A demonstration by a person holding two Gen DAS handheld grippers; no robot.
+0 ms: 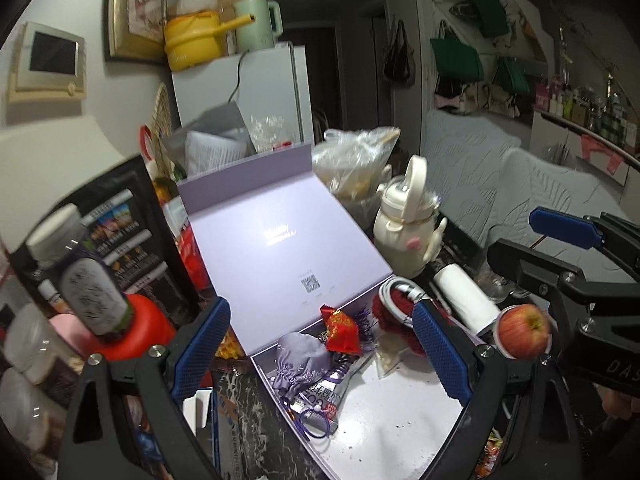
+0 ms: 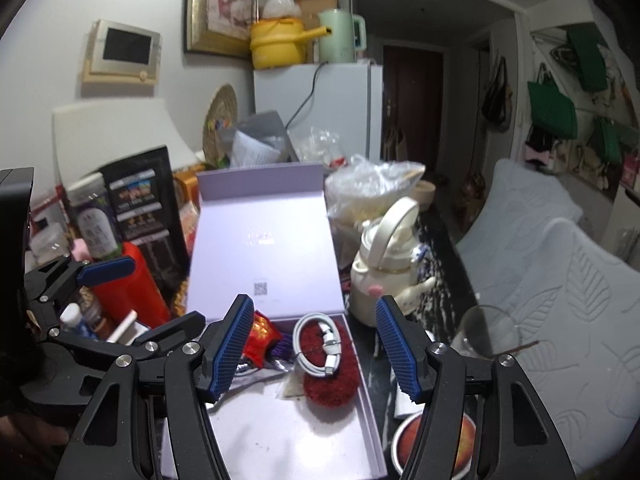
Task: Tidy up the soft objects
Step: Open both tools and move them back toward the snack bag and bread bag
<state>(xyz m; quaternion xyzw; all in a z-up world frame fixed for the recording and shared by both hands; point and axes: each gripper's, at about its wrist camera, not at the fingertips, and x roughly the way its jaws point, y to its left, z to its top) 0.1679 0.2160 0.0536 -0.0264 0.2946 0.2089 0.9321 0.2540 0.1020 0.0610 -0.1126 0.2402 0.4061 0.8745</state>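
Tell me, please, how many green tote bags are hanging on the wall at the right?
3 in the right wrist view: one green tote bag highest up, a second lower left, a third lower right. More may hide among the clutter.

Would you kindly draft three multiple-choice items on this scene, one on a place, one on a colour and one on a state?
1. Where does the coiled white cable lie?
A. on the red fuzzy pad in the box
B. on top of the fridge
C. inside the glass

2. What colour is the pot on the fridge?
A. blue
B. yellow
C. black

3. How does the lid of the lilac box stand?
A. shut flat
B. taken off and laid on the sofa
C. open, tilted back

Answers:
1. A, since the cable rests on the red fuzzy pad inside the box.
2. B, the pot beside the green kettle is plainly yellow.
3. C, the lid rises behind the box, showing its inner face.
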